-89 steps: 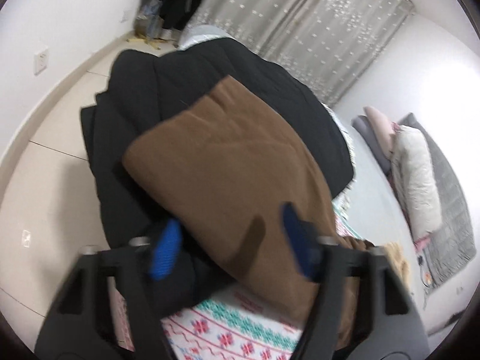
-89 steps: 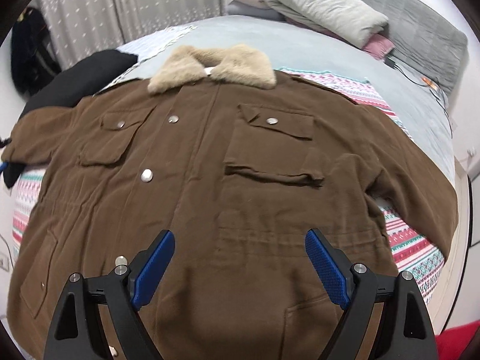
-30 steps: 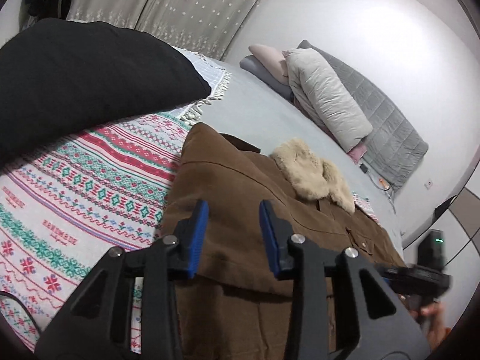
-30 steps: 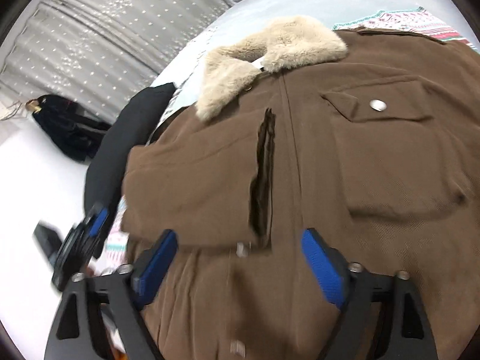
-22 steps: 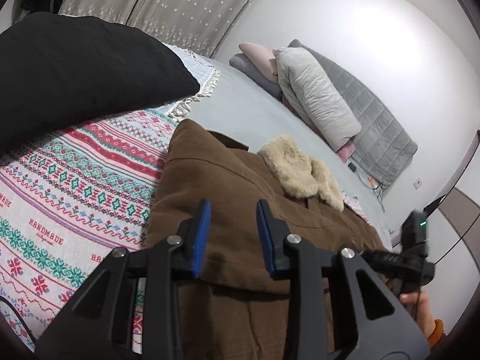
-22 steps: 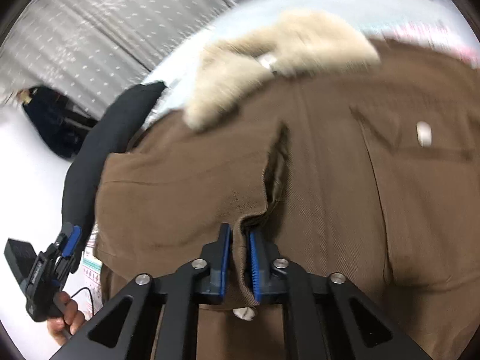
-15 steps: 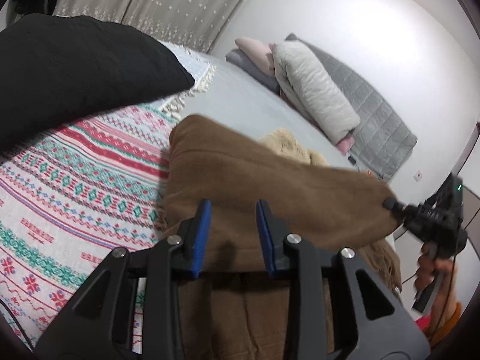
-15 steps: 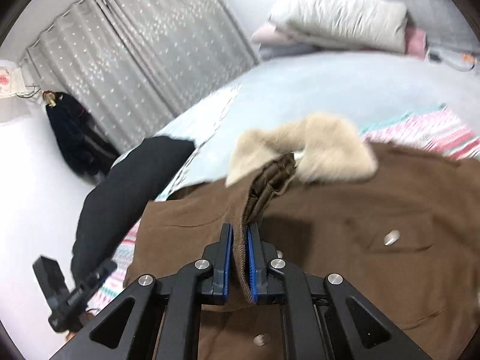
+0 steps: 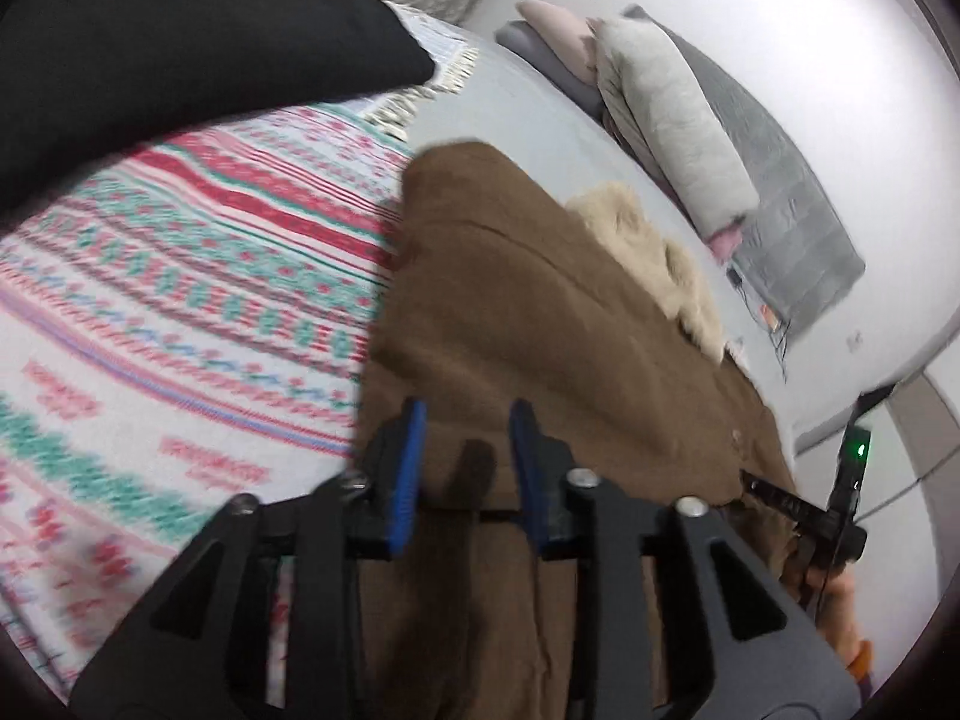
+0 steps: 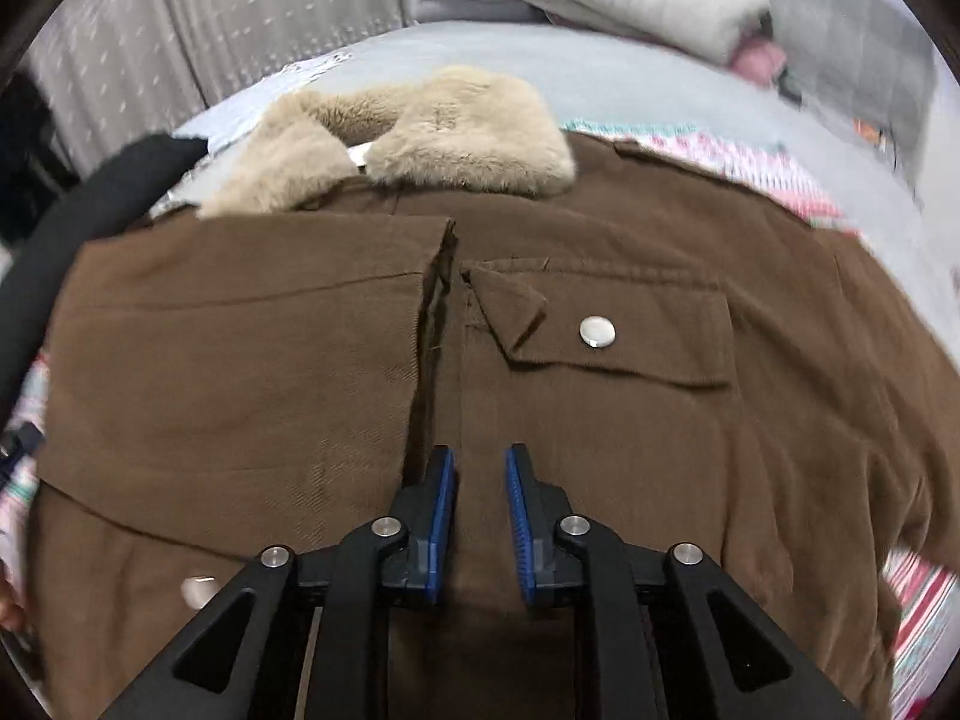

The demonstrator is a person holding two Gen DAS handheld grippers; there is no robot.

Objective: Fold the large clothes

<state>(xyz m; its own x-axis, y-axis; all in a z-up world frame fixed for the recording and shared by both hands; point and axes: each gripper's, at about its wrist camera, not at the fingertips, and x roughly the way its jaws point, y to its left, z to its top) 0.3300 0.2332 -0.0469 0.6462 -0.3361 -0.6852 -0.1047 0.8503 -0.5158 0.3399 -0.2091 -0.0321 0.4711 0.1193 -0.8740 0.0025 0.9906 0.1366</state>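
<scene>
A brown jacket (image 10: 600,420) with a beige fur collar (image 10: 432,126) lies front up on the bed. Its left sleeve (image 10: 240,348) is folded across the chest, cuff edge near the middle. My right gripper (image 10: 477,480) hovers just below that cuff edge, jaws parted and empty. In the left wrist view the jacket (image 9: 540,312) lies ahead, and my left gripper (image 9: 465,438) is over the folded sleeve's lower edge, jaws partly apart with nothing between them. The right gripper's body (image 9: 840,516) shows at the far right.
A patterned red, green and white blanket (image 9: 180,276) covers the bed under the jacket. A black garment (image 9: 180,42) lies to the left. Pillows and a grey quilt (image 9: 678,114) are piled at the bed's head. Curtains (image 10: 210,30) hang behind.
My right gripper, which was shut on the sleeve cuff and lifting it, has let go and opened. The sleeve now lies flat across the chest. My left gripper's jaws have opened wider.
</scene>
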